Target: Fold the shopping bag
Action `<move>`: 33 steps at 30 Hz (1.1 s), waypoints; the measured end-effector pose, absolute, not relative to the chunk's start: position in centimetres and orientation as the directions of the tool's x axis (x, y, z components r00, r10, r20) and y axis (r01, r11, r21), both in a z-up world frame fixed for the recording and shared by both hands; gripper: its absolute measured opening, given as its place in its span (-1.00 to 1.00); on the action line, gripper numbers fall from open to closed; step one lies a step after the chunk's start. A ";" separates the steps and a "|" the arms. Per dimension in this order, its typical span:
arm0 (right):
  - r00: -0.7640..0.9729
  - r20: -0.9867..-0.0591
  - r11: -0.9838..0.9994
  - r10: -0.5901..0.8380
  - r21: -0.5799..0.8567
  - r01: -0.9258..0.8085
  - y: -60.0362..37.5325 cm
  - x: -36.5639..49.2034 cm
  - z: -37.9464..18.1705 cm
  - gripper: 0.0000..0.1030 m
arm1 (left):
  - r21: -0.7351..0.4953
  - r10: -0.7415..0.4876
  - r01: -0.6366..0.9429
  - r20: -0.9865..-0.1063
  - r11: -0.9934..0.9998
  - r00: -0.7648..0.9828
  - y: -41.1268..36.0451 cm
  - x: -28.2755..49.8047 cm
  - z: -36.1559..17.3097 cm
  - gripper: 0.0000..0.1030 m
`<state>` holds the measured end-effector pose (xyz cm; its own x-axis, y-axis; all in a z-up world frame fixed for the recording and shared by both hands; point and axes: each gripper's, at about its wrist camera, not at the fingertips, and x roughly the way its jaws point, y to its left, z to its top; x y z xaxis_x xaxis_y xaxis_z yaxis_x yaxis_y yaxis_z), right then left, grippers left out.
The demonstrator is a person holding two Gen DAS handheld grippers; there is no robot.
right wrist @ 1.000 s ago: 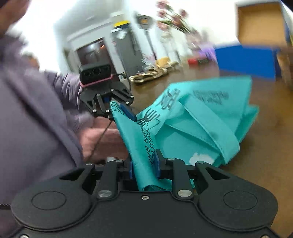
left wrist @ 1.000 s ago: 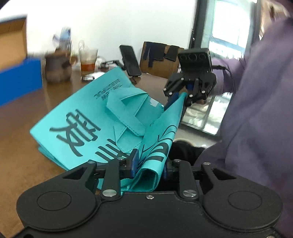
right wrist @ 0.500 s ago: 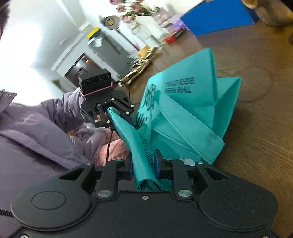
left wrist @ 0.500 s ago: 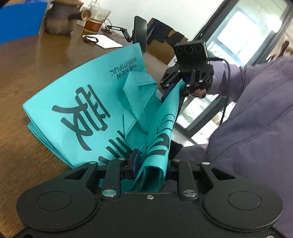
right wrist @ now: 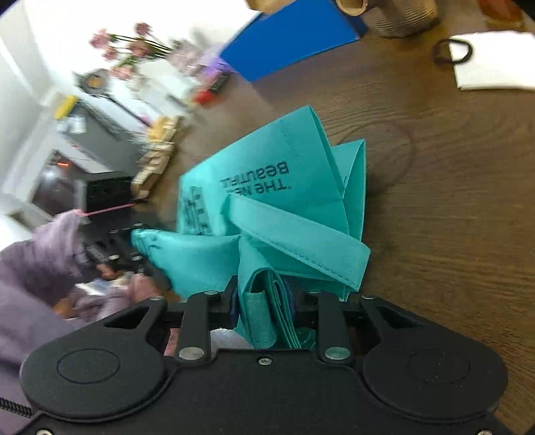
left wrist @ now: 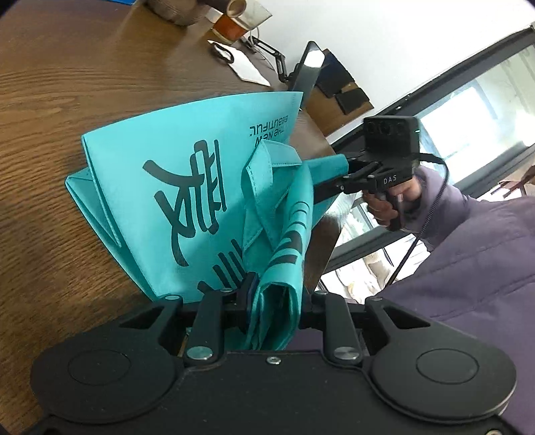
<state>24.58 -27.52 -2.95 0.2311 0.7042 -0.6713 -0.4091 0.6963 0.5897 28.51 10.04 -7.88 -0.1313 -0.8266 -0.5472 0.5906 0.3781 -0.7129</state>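
Observation:
A teal shopping bag (left wrist: 187, 160) with black print lies half folded on the brown wooden table (left wrist: 67, 83). Its near edge is lifted and stretched between both grippers. My left gripper (left wrist: 274, 301) is shut on one bunched end of that edge. At the other end my right gripper (left wrist: 334, 180) clamps the corner, with a hand behind it. In the right wrist view my right gripper (right wrist: 264, 301) is shut on several folded layers of the bag (right wrist: 267, 167). A handle strap (right wrist: 301, 241) lies across the bag. My left gripper (right wrist: 140, 254) shows blurred at the left.
A glass of tea (left wrist: 230, 26), a white napkin (left wrist: 244, 67) and a phone on a stand (left wrist: 307, 70) stand beyond the bag. A blue box (right wrist: 294, 36) and a black ring (right wrist: 451, 50) lie farther off. A purple sleeve (left wrist: 468, 241) fills the right side.
Both grippers have rolled and shifted sideways while keeping their grip on the bag's edge. The held edge has swung over the rest of the bag, and the table now fills more of both views.

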 end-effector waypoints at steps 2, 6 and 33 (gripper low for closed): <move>0.264 -0.707 0.735 0.656 0.519 -0.437 -26.3 24.2 -2.3 -0.47 | -0.711 -0.835 0.600 -0.536 0.366 -0.127 10.6 27.9 -8.0 -0.57; 0.262 -0.703 0.725 0.661 0.509 -0.464 -26.4 24.0 -2.6 -0.47 | -0.718 -0.832 0.590 -0.538 0.370 -0.133 10.5 28.0 -8.1 -0.58; 0.152 -0.579 0.584 0.801 0.700 -0.411 -29.3 25.4 -3.9 -0.56 | -0.680 -0.811 0.631 -0.569 0.373 -0.135 10.1 28.4 -6.8 -0.58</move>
<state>25.39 -29.31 -3.86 0.1518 0.8014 -0.5786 -0.4113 0.5835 0.7002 28.43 10.14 -6.85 -0.1351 -0.8108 -0.5695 0.6314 0.3725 -0.6801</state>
